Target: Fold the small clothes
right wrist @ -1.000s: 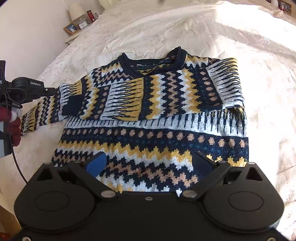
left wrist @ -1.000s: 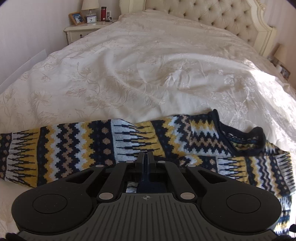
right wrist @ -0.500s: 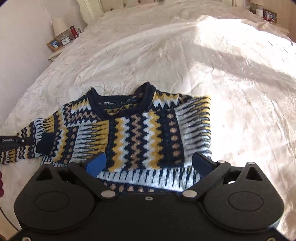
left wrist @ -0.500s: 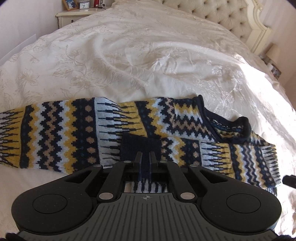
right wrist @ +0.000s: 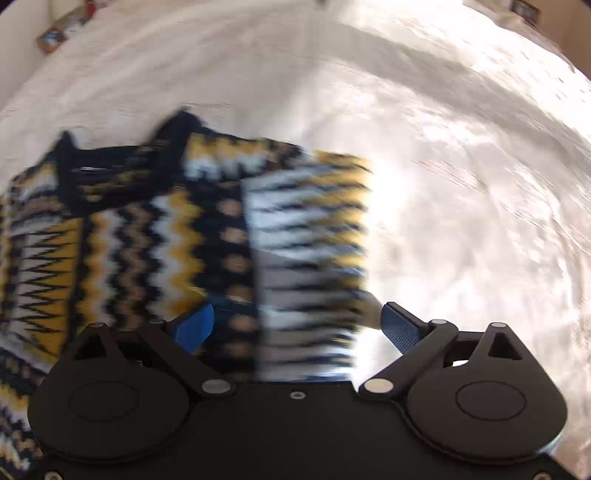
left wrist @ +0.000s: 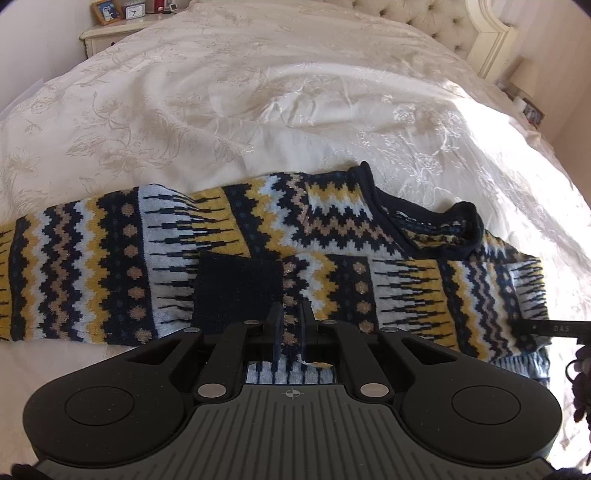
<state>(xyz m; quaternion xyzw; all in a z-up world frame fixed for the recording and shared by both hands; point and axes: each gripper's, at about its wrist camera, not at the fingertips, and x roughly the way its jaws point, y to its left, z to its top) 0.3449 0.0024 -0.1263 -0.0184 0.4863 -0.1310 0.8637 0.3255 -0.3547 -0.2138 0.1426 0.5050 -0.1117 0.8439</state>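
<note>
A navy, yellow and white zigzag knit sweater (left wrist: 258, 229) lies flat on the bed with its collar (left wrist: 424, 221) to the right. One sleeve is folded across the chest, and its navy cuff (left wrist: 236, 291) rests on the body. My left gripper (left wrist: 290, 332) hovers just behind that cuff, its fingers a narrow gap apart and holding nothing. In the blurred right wrist view the sweater (right wrist: 147, 229) fills the left half. My right gripper (right wrist: 299, 328) stands wide open over the folded sleeve (right wrist: 306, 240) at the sweater's right edge.
The cream floral bedspread (left wrist: 258, 110) spreads all around the sweater and is sunlit on the right (right wrist: 461, 184). A nightstand (left wrist: 118, 33) with a picture frame (left wrist: 105, 11) stands at the far left. The tufted headboard (left wrist: 443, 22) is at the far end.
My left gripper let go of the navy cuff, which now lies on the sweater's body, and drew back. My right gripper swept forward and to the right, over the sweater's right edge.
</note>
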